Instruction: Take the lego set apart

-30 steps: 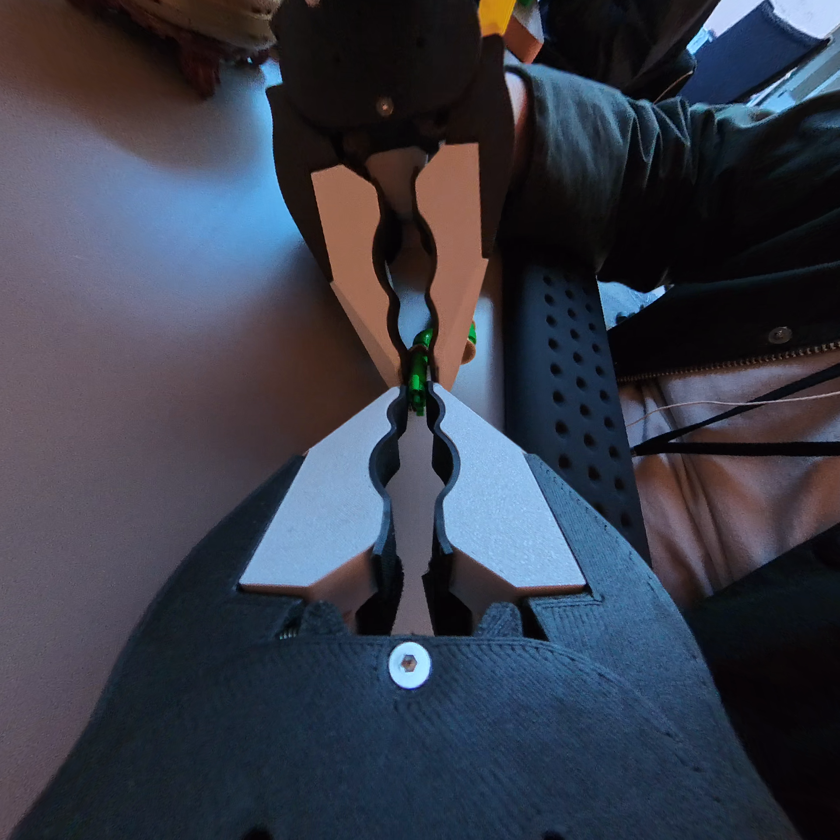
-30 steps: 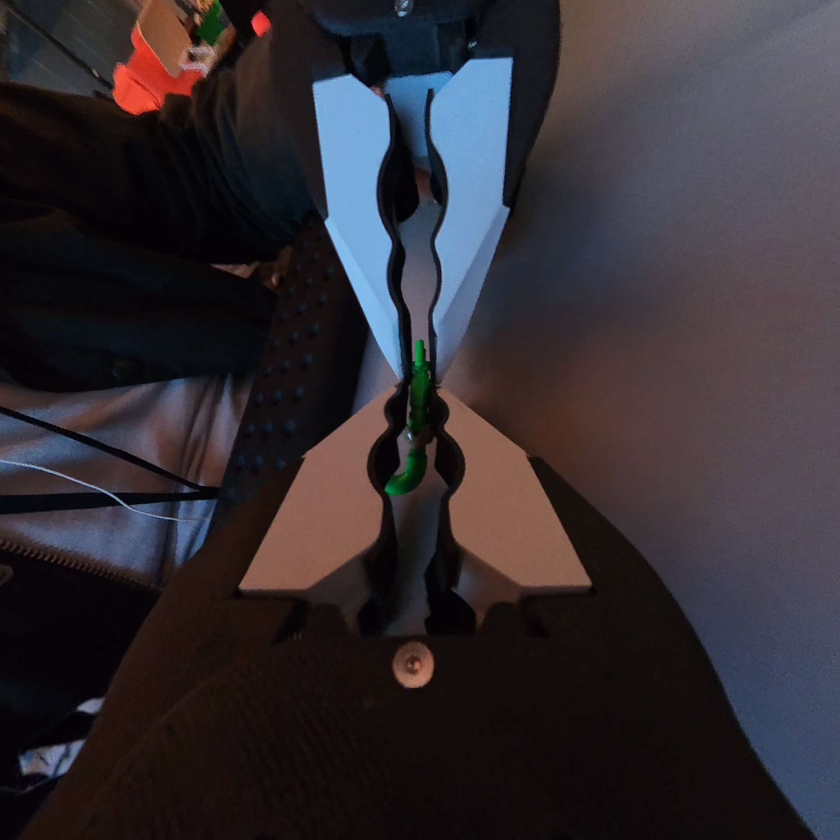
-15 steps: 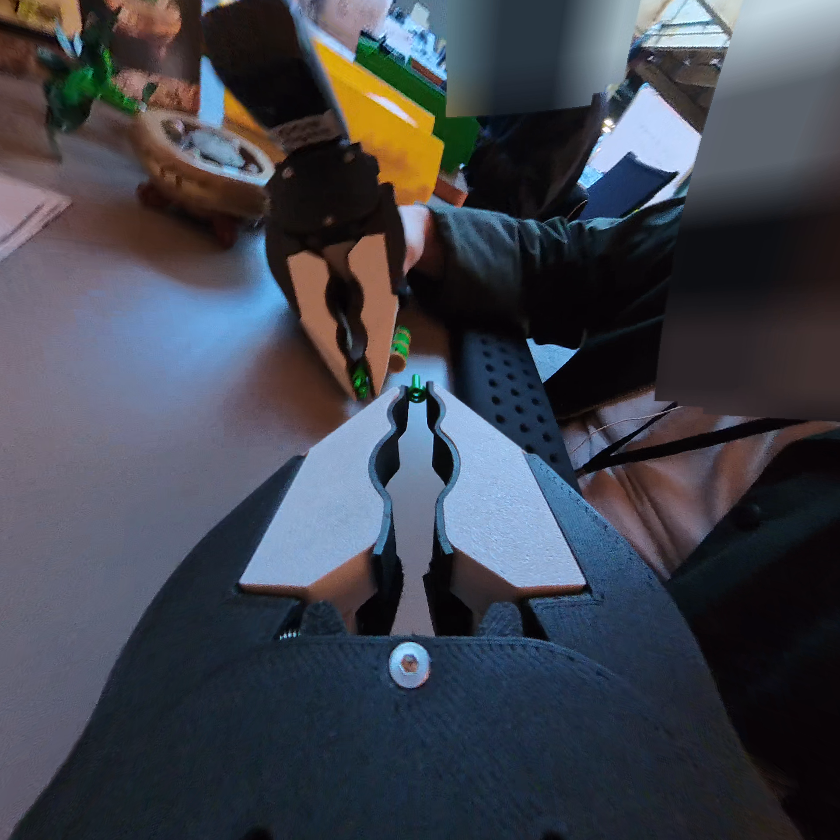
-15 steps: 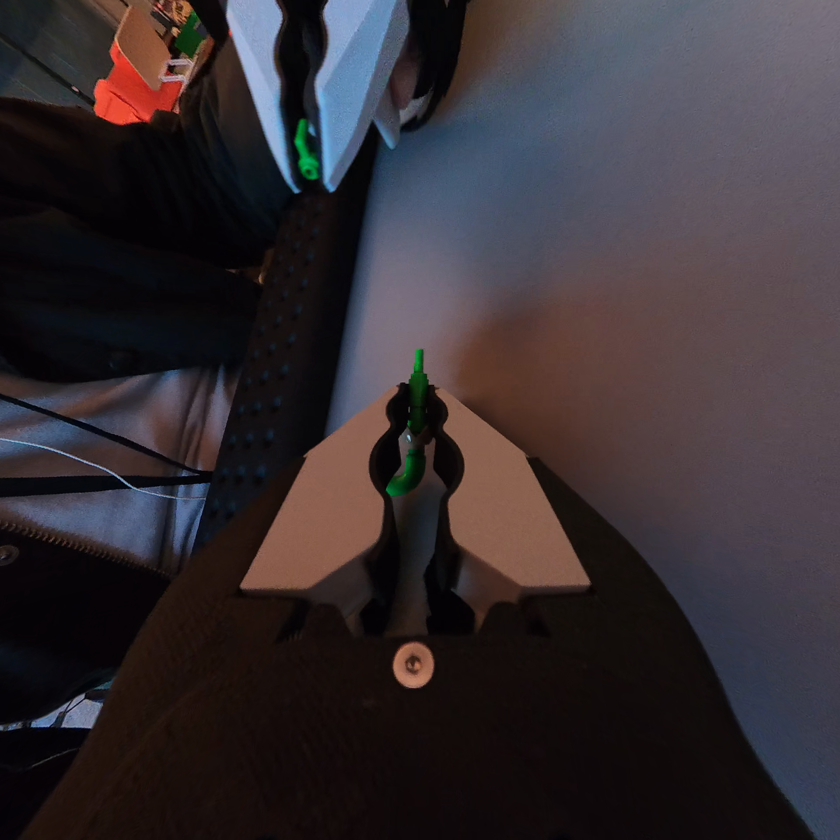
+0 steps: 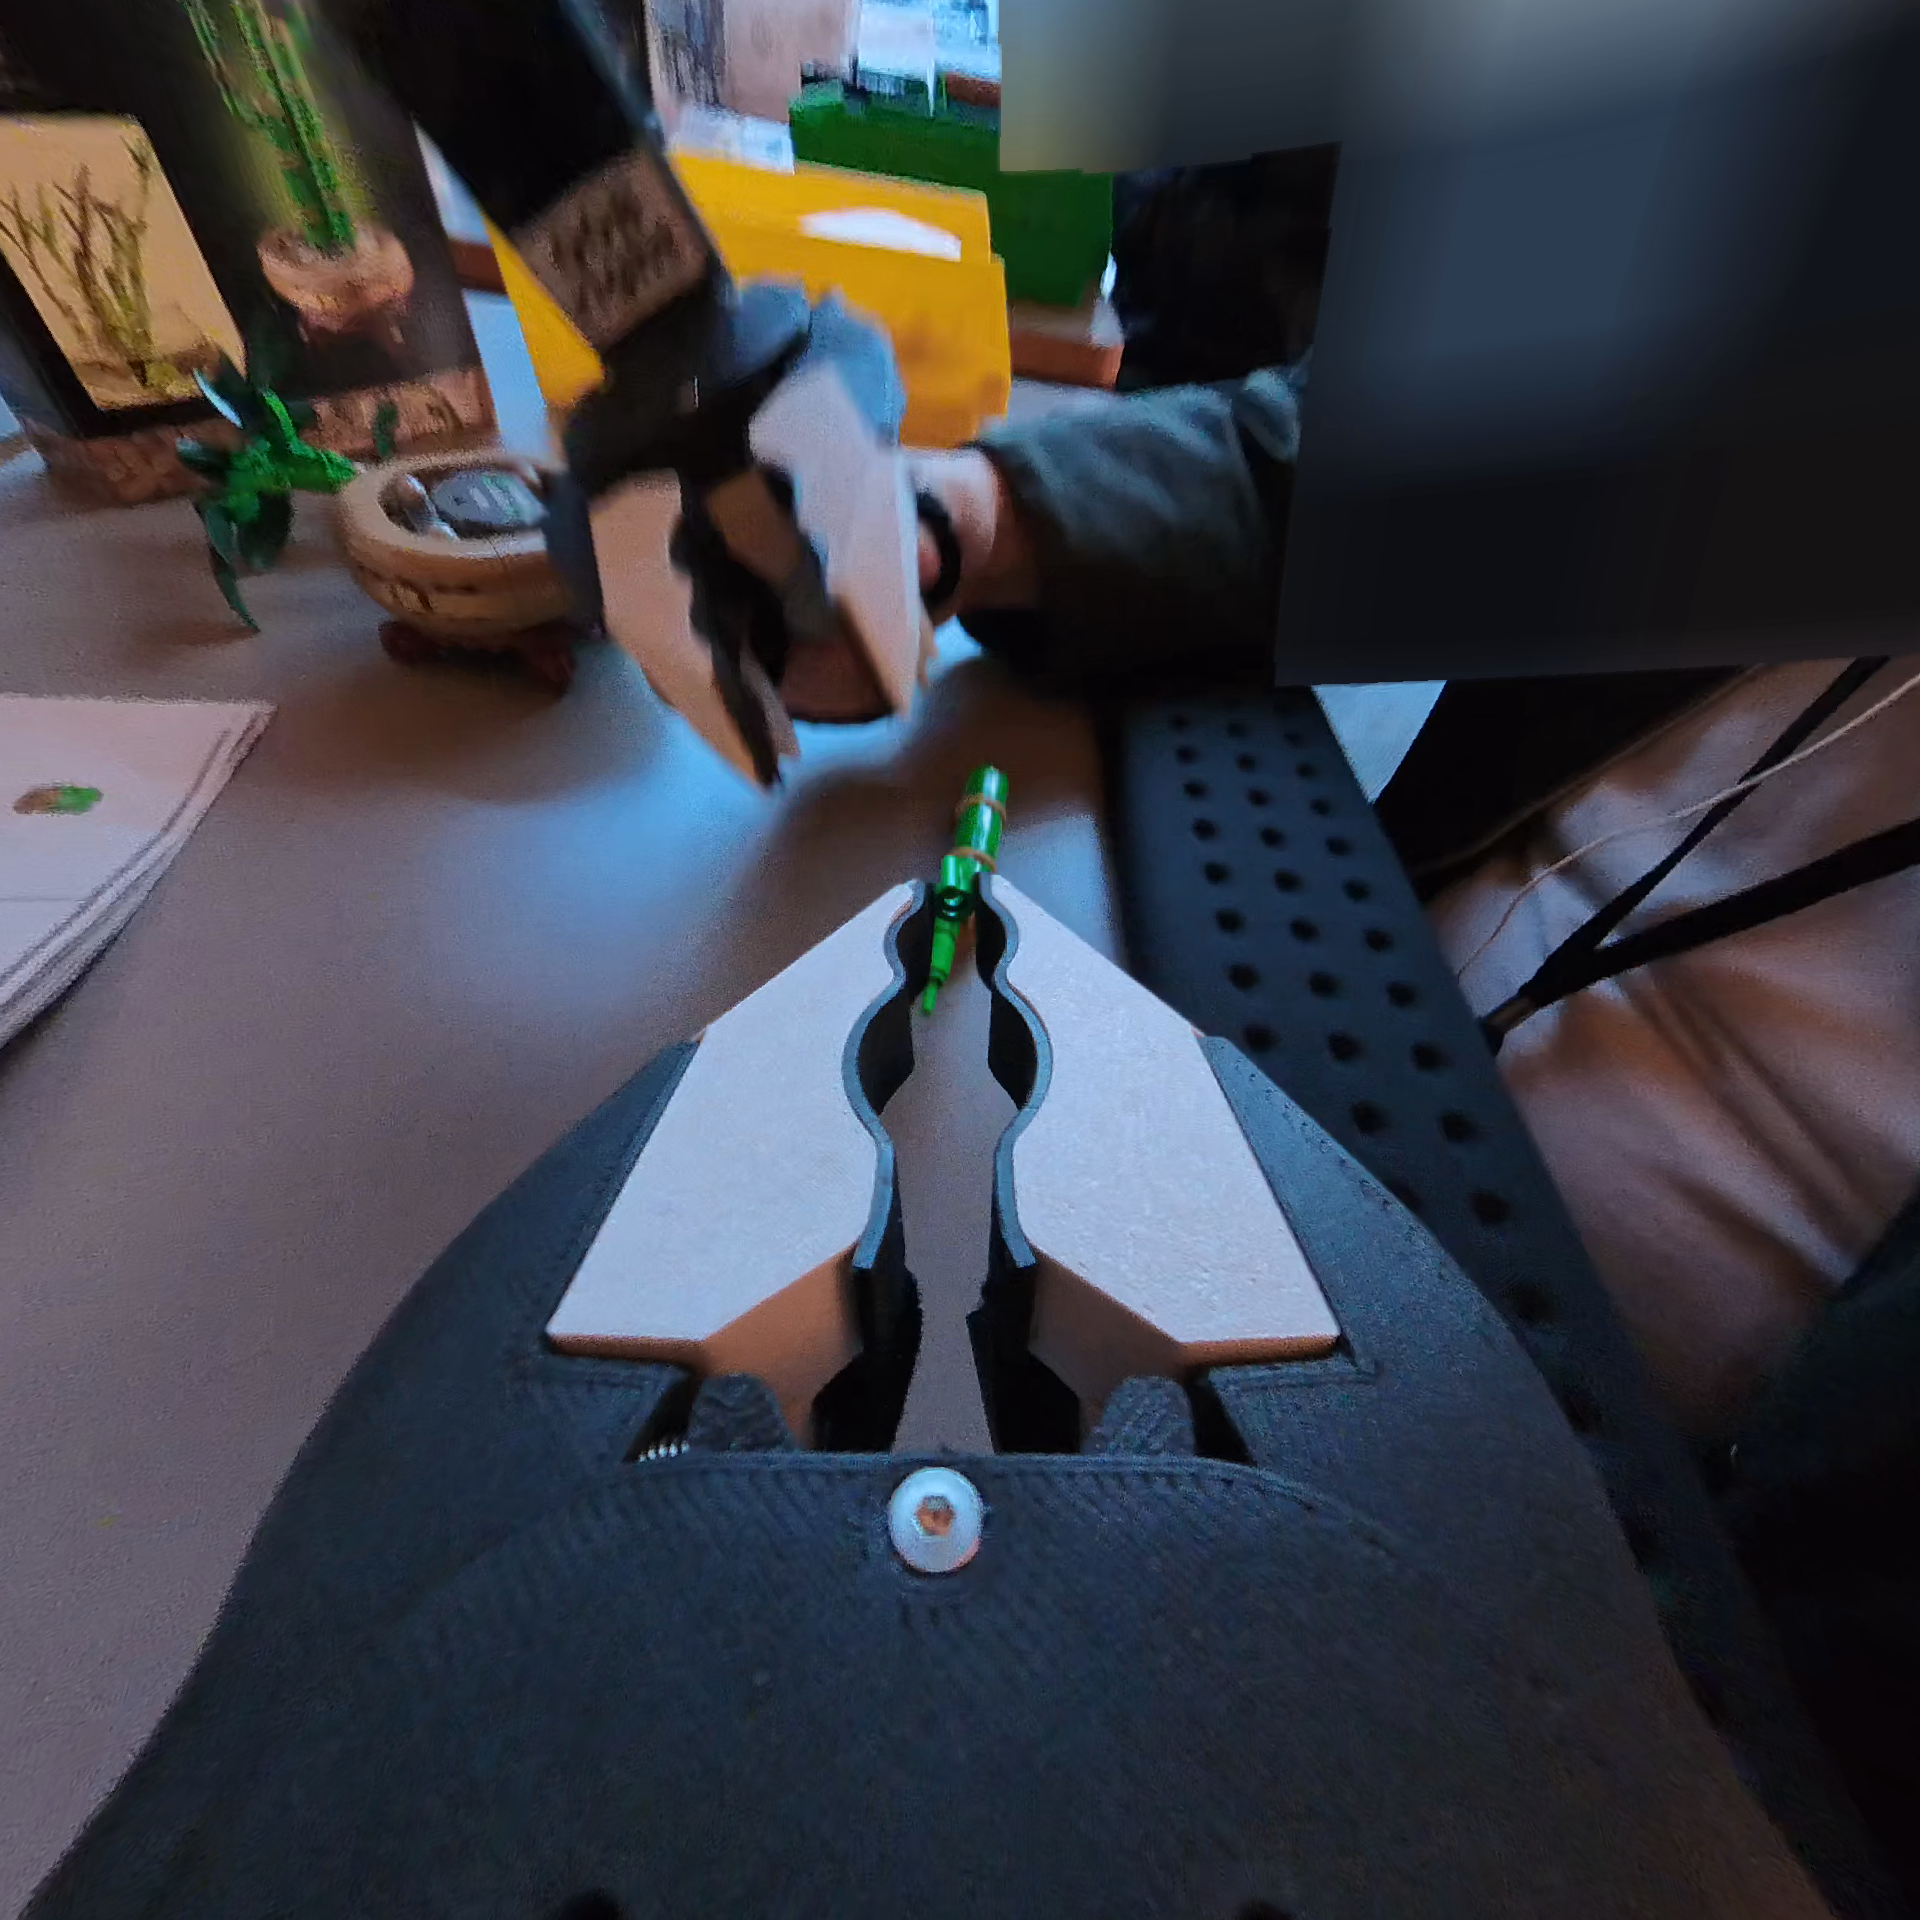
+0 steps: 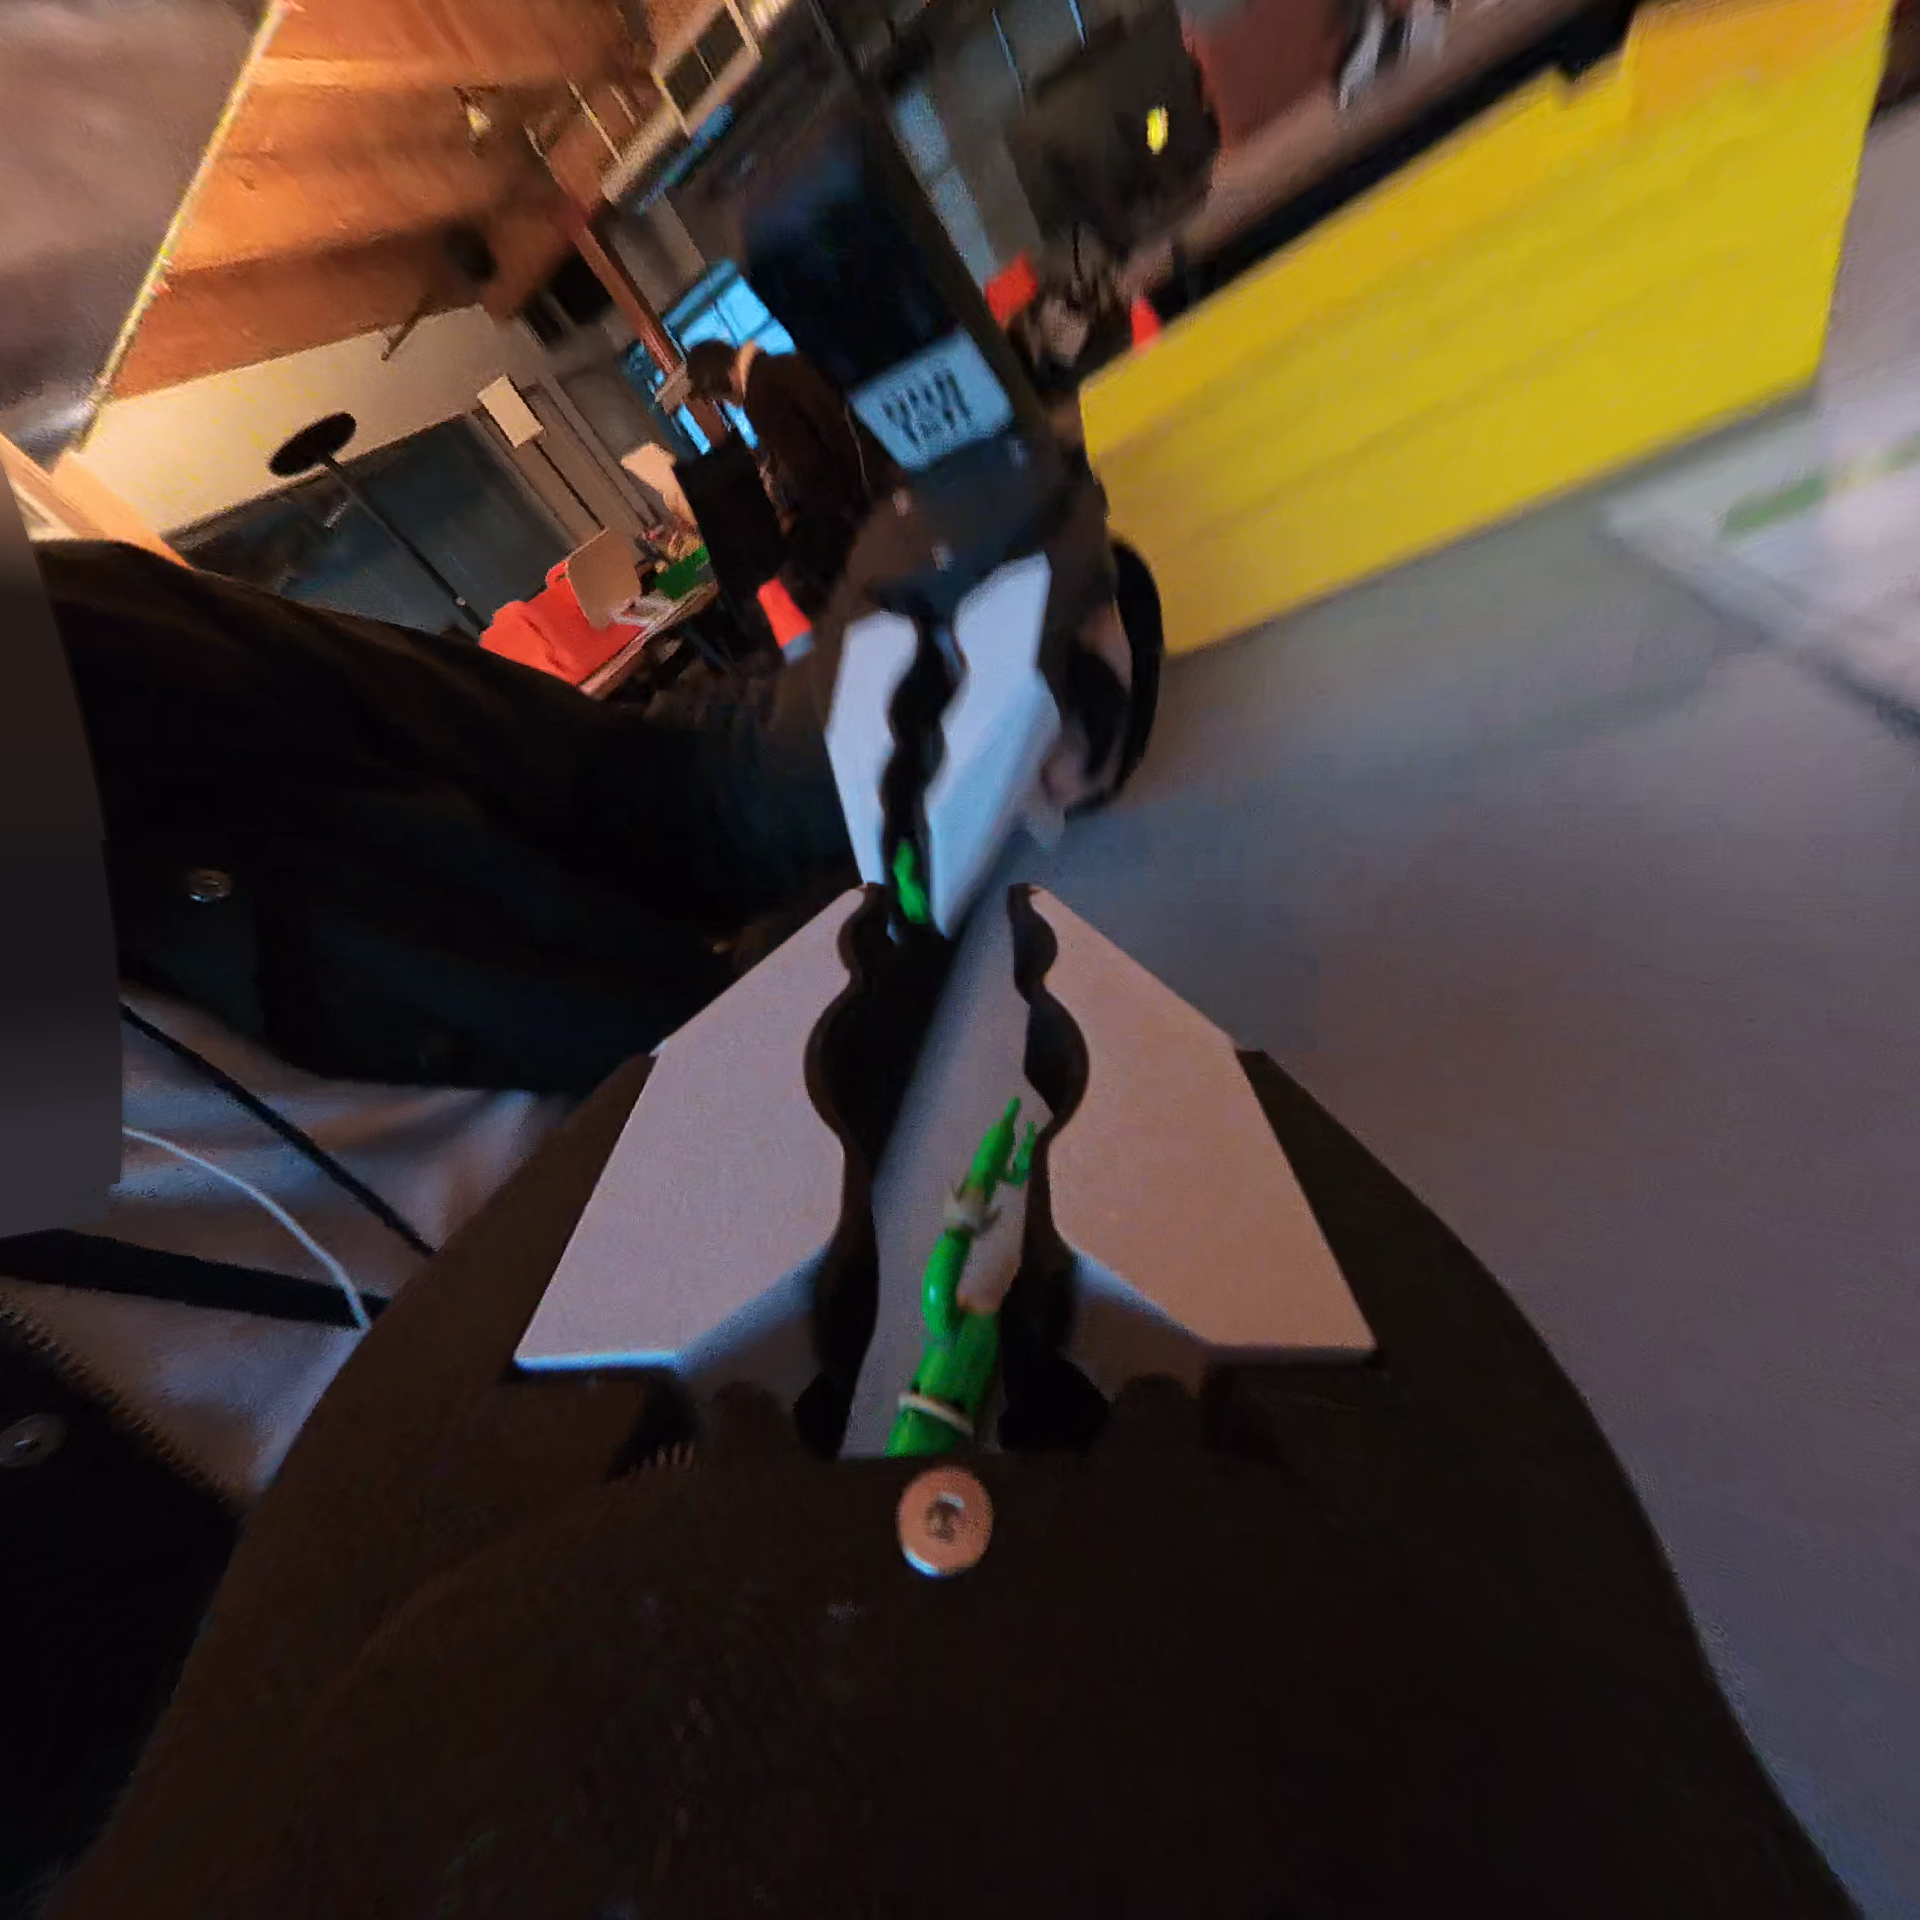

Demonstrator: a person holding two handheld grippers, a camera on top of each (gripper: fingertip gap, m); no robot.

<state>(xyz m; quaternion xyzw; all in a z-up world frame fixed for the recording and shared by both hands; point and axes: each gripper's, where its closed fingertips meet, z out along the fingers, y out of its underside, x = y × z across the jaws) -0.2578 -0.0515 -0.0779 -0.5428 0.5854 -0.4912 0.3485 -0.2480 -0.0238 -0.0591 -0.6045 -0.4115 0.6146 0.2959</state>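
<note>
My left gripper (image 5: pixel 951 894) is shut on a thin green lego stalk piece (image 5: pixel 977 821) with tan bands; the piece sticks out past the tips, low over the grey table (image 5: pixel 416 1039). My right gripper (image 6: pixel 938 899) is open, and a curved green stem piece (image 6: pixel 961 1309) with pale bands shows loose in the gap near the finger bases. I cannot tell whether it rests on the table. The right gripper also shows blurred in the left wrist view (image 5: pixel 769 748). The left gripper shows in the right wrist view (image 6: pixel 920 914), with green (image 6: pixel 911 883) at its tips.
A tan lego pot (image 5: pixel 457 540) and loose green leaves (image 5: pixel 260 478) stand at the back left by the set's box (image 5: pixel 208 260). A booklet (image 5: pixel 104 810) lies on the left. A yellow box (image 5: pixel 883 291) stands behind. A black perforated edge (image 5: pixel 1299 935) and the person's lap lie on the right. Both grippers' tips are close together, under 4 cm apart.
The two grippers pulled apart, each with a green piece. The right gripper then opened and its stem slid back toward the finger bases. Both views tilted up.
</note>
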